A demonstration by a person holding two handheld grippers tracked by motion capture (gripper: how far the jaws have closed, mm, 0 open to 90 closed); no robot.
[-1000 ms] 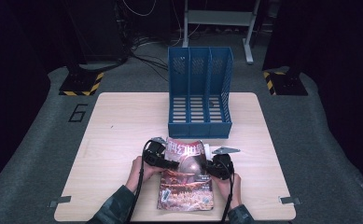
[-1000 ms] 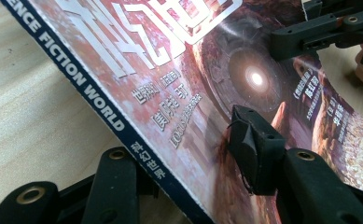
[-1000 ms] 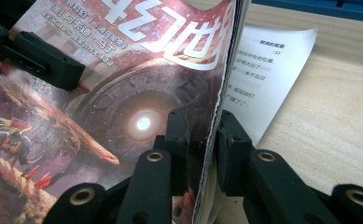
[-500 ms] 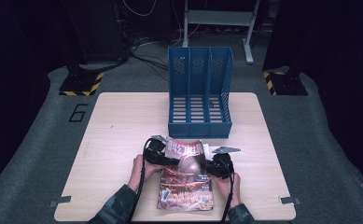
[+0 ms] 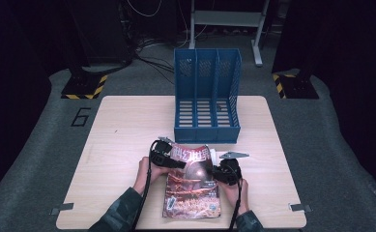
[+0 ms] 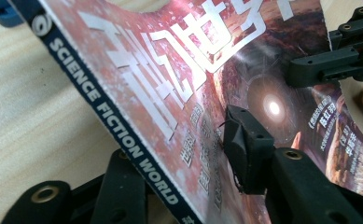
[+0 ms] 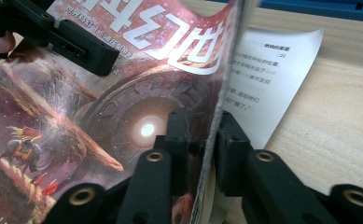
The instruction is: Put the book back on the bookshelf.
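Little has shifted since a second ago: your magazine point(image 5: 193, 186) has its far end lifted slightly higher off the table point(image 5: 122, 140), near edge down, just short of the blue file rack point(image 5: 206, 99). Your left gripper point(image 5: 168, 159) pinches its spine side; your right gripper point(image 5: 219, 173) is clamped on the open edge, one loose page point(image 7: 272, 88) curling beyond.

My bench point(image 5: 127, 130) is a pale wooden top with rounded corners, standing on grey carpet point(image 5: 40, 159) marked with a 6 point(image 5: 81, 116) off its far left corner. Beyond the far edge, 2 black-and-yellow striped bases point(image 5: 81, 89) flank a grey metal frame point(image 5: 226, 19) and loose cables point(image 5: 147, 48). The surroundings lie in darkness.
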